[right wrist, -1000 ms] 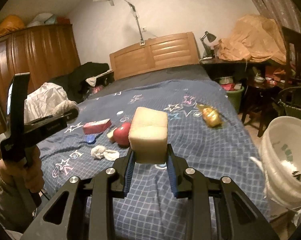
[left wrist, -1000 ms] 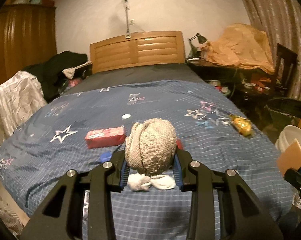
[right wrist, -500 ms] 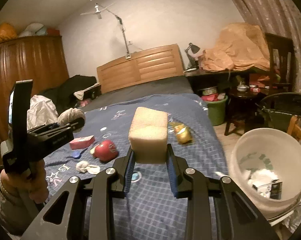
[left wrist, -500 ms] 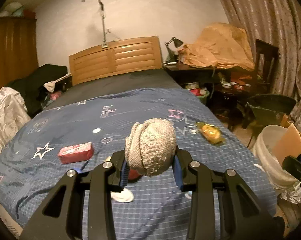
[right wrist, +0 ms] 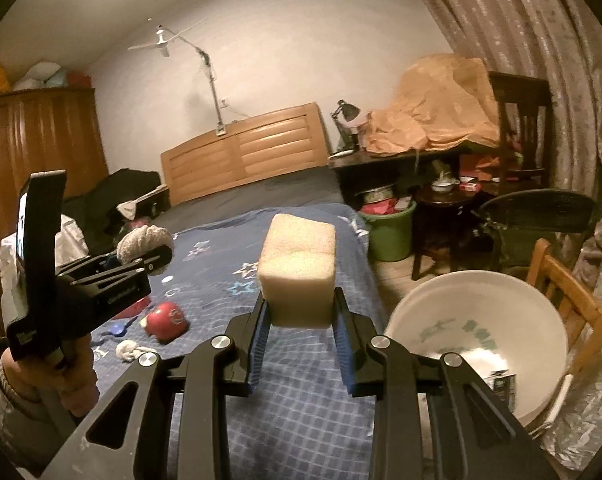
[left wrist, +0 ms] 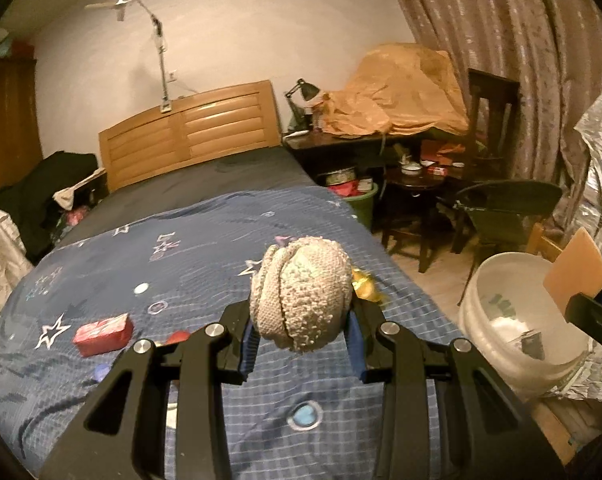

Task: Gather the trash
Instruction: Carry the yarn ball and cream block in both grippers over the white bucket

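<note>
My left gripper (left wrist: 301,344) is shut on a balled beige knitted cloth (left wrist: 301,292) and holds it above the blue star-print bed (left wrist: 205,248). It also shows in the right wrist view (right wrist: 145,258), at the left. My right gripper (right wrist: 301,344) is shut on a yellow sponge block (right wrist: 299,272), held above the bed's right edge, left of the white bucket (right wrist: 477,344). The bucket (left wrist: 517,320) holds some white trash and a small carton. On the bed lie a red box (left wrist: 103,330), a red round object (right wrist: 167,320), a white crumpled wad (right wrist: 131,350) and a yellow wrapper (left wrist: 367,286).
A green bin (right wrist: 389,232) stands by the bed's far right side. Dark chairs (right wrist: 537,224) and a cluttered desk (right wrist: 421,148) fill the right. A wooden chair (right wrist: 569,296) stands behind the bucket. A wardrobe (right wrist: 33,148) and piled clothes (left wrist: 41,188) are at the left.
Both grippers have swung to the right with their loads still held. The white bucket has come closer and larger in both views.
</note>
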The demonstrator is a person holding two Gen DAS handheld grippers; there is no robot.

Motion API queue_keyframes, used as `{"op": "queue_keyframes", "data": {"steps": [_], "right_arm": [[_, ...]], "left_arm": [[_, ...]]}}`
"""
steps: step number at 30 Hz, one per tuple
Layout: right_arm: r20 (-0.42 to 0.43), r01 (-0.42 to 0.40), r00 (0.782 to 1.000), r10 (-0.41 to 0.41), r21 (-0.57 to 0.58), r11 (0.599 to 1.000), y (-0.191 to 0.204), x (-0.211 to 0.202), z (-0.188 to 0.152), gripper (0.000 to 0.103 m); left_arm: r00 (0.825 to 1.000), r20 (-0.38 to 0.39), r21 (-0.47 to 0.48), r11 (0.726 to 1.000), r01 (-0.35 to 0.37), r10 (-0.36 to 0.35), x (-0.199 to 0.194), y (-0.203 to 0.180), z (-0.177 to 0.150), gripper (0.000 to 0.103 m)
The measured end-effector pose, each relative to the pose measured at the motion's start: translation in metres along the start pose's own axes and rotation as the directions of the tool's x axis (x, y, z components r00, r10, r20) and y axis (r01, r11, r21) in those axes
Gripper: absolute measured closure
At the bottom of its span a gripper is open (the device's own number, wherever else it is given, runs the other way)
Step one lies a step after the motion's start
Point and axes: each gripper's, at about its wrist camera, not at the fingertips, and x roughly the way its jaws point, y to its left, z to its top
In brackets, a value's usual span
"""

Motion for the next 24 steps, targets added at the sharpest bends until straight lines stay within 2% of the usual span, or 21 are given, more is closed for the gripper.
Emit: {"op": "queue_keyframes", "data": {"steps": [9,17,22,24], "right_arm": [[0.028,0.084,0.996,-0.084,0.013,0.996,-0.051,-0.016,0.015,0.071],[0.038,0.181,0.983,-0.182,0.041,0.983,-0.108,-0.024,0.025,0.071],[0.021,0.25,0.967,-0.253,0.079,0.965,-0.156,-0.027,0.023,0.071],[0.01,0.273,0.962,-0.275,0.093,0.958,-0.172,-0.027,0.02,0.071]], "left_arm": [[0.998,0.004,0.055,0.996,0.065,-0.065,0.015,-0.046,0.012,0.069],[0.99,-0.025,0.125,0.983,0.138,-0.136,0.034,-0.099,0.017,0.069],[0.978,-0.067,0.176,0.963,0.204,-0.195,0.052,-0.137,0.018,0.069],[0.967,-0.098,0.19,0.949,0.25,-0.235,0.062,-0.151,0.018,0.069]]}}
